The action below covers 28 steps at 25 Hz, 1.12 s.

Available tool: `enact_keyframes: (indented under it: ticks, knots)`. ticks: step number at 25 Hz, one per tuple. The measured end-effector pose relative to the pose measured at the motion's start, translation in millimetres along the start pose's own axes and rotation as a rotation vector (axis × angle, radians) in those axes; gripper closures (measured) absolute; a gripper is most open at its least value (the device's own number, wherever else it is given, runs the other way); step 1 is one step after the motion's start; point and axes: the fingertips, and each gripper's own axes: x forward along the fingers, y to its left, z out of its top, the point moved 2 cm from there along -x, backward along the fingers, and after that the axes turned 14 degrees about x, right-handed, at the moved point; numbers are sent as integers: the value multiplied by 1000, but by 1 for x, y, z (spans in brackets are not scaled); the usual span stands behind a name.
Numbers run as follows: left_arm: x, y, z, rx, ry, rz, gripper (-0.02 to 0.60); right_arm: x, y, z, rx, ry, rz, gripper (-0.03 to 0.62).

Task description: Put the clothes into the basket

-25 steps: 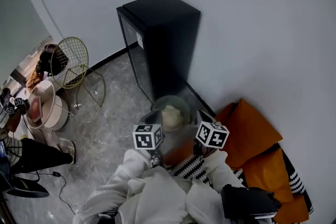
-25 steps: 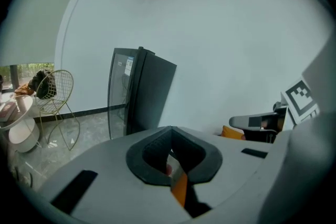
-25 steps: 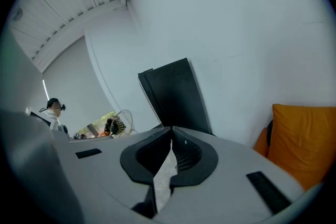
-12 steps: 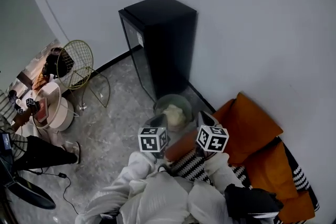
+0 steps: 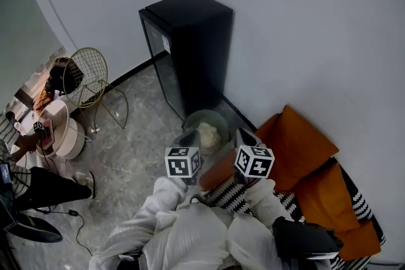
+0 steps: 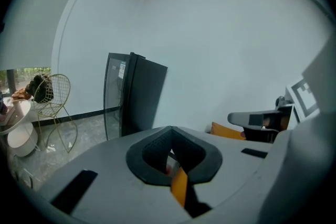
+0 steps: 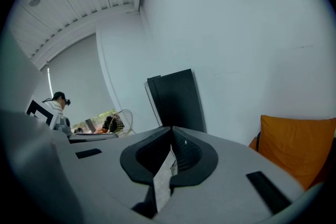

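In the head view my two grippers are side by side in front of me with an orange cloth point(image 5: 214, 175) hanging between them. A round grey basket point(image 5: 219, 116) stands on the floor just beyond their tips, with a pale garment point(image 5: 207, 135) in it. My left gripper point(image 5: 188, 138) is shut, and a strip of the orange cloth point(image 6: 179, 187) shows between its jaws point(image 6: 170, 150). My right gripper point(image 5: 244, 136) is shut too, with a pale strip of cloth point(image 7: 164, 181) pinched in its jaws point(image 7: 172, 147). How the two pieces join is hidden under the grippers.
A tall black cabinet point(image 5: 190, 47) stands against the wall right behind the basket. Orange cushions point(image 5: 297, 148) and a black-and-white striped blanket point(image 5: 354, 205) lie at the right. A gold wire chair point(image 5: 85, 76) and another person point(image 5: 38, 167) are at the left.
Both grippers have moved a little forward and upward together, with the cloth still in them. The basket and cabinet stay where they were.
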Motion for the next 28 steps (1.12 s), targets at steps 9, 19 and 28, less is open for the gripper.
enact_keyframes:
  ticks: [9, 19, 28]
  knots:
    - [3, -3, 1, 7, -9, -18, 581, 4, 2, -4, -54, 26, -15, 571]
    - [9, 6, 4, 4, -5, -11, 581, 14, 1, 0, -57, 30, -22, 571]
    - [10, 13, 2, 1, 5, -13, 581, 19, 2, 0, -53, 46, -29, 571]
